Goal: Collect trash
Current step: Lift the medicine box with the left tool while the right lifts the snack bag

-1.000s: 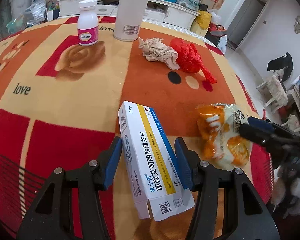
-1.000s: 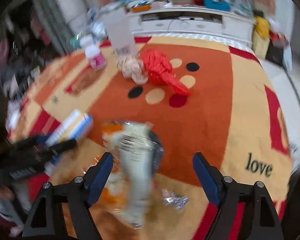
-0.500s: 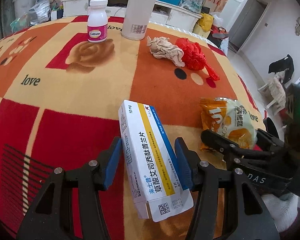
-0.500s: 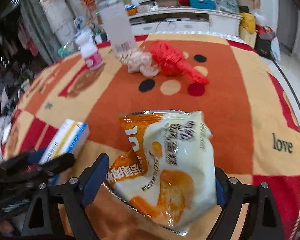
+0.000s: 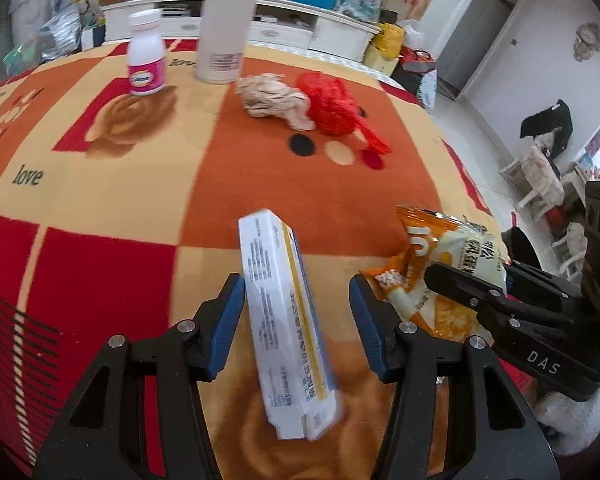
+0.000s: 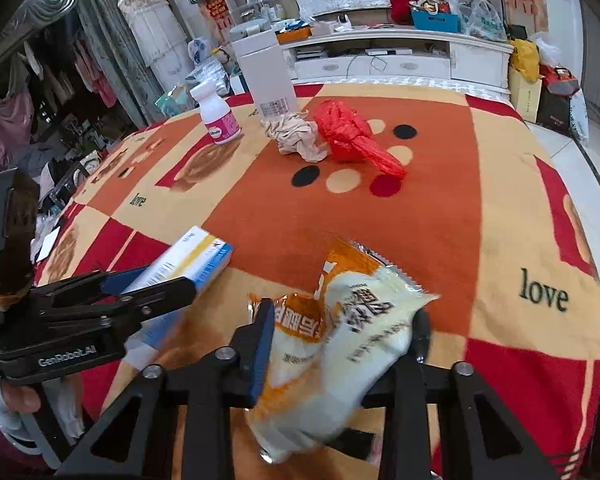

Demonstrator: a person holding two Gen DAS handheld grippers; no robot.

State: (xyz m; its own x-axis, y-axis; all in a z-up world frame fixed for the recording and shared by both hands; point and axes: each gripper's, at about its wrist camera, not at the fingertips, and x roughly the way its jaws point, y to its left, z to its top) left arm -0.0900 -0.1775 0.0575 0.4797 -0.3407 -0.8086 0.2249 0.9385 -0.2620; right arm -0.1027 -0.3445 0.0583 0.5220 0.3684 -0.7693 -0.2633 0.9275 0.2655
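1. Cluttered shelves and bags line the far wall, and nearer me a patterned blanket [image 5: 100,200] in red, orange and cream covers the surface I am clearing.
2. My right gripper [image 6: 340,344] has clenched on the orange and white snack bag [image 6: 340,336], its pads squeezing the crinkled middle; the bag's top sticks out toward the far side.
3. My left gripper [image 5: 298,320] has the white medicine box [image 5: 284,320] standing on edge between its jaws. The left pad looks to be against the box, but a gap shows on the right, so I doubt the box is truly gripped; the box is blurred there.
4. To do this step well I would squeeze the left gripper firmly onto the box's broad faces before lifting, and keep the bag's grip steady, since foil slips.
5. Farther off lie a beige crumpled cloth [image 5: 272,96] touching a red plastic bag [image 5: 336,104], probably the next trash.
6. A pink-labelled bottle [image 5: 146,60] and a white flask [image 5: 224,24] stand at the far left, well apart from both grippers.
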